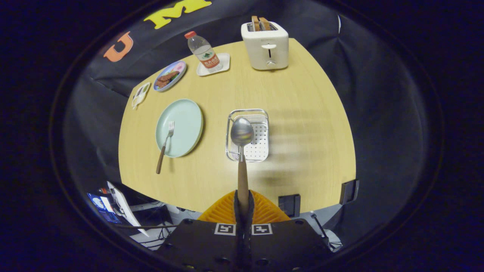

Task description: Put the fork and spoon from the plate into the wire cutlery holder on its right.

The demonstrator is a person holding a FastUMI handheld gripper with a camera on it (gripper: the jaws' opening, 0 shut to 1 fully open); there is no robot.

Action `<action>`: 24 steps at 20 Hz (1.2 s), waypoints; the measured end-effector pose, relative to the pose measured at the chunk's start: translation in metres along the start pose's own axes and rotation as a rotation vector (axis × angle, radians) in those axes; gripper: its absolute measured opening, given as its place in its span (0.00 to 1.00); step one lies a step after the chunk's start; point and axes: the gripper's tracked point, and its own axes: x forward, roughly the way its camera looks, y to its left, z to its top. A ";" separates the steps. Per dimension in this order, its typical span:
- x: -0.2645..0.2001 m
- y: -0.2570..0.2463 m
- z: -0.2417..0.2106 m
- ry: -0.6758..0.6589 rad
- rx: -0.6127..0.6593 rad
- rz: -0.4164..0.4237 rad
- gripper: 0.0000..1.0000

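Between the two fingers of the claw point(243, 206), the wooden handle of the spoon point(242, 151) is pinched, both fingers closed against it. The spoon's steel bowl projects forward over the wire cutlery holder point(248, 135), which stands on the worktop point(302, 124); whether the bowl touches the holder cannot be told. To the holder's left lies the pale green plate point(179, 127), with the fork point(165, 147) resting tines-up on it and the fork's wooden handle overhanging the plate's near rim. Beyond these, a white toaster point(265, 44) holds two slices. A water bottle point(203, 51) with a red cap stands on a small white tray point(214, 65); its label is too small to read. Left of the tray sits a patterned dish point(170, 75) carrying food.
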 end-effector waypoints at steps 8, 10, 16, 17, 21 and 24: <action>0.028 -0.001 0.009 0.120 0.146 -0.012 0.01; 0.033 0.001 0.015 0.116 0.193 0.004 0.06; 0.027 0.001 0.035 0.012 0.192 0.024 0.42; 0.024 0.001 0.039 -0.013 0.175 0.018 0.47; 0.004 0.010 0.059 -0.153 0.106 0.003 0.76; -0.013 0.032 0.076 -0.276 0.001 -0.023 0.88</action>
